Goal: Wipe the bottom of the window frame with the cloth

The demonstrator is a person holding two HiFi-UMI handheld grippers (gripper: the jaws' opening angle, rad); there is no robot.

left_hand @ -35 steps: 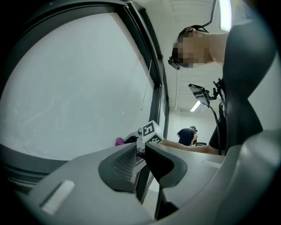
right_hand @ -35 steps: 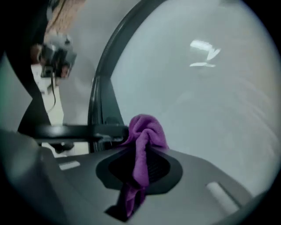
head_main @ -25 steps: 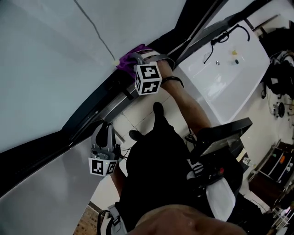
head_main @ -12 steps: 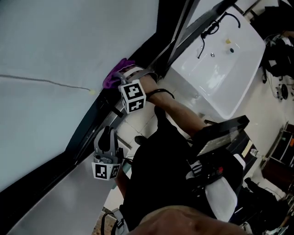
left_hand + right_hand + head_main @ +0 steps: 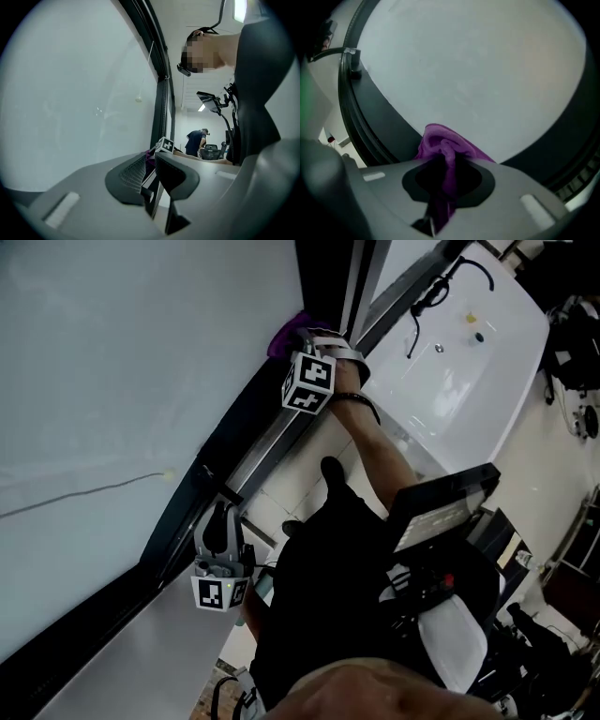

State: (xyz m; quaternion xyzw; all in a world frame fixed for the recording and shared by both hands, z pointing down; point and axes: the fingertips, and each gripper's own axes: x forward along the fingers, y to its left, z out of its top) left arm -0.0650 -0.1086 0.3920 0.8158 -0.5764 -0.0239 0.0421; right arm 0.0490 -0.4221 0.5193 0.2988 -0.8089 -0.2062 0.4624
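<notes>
A purple cloth (image 5: 283,337) is bunched against the black bottom rail of the window frame (image 5: 246,423), close to the dark upright post. My right gripper (image 5: 304,341) is shut on it, its marker cube just below. In the right gripper view the cloth (image 5: 443,145) sticks out between the jaws and presses on the dark frame (image 5: 386,124) under the pale glass. My left gripper (image 5: 218,514) hangs lower along the same rail, jaws shut and holding nothing. The left gripper (image 5: 151,161) looks along the frame toward the distant cloth.
A white basin (image 5: 487,362) with a dark tap stands right of the frame. A thin blind cord ends in a small bead (image 5: 167,474) on the glass. A dark machine console (image 5: 441,512) sits by my legs. Another person (image 5: 194,140) stands far off.
My right gripper has slid the cloth along the bottom rail toward the upright post. The left gripper has stayed about where it was.
</notes>
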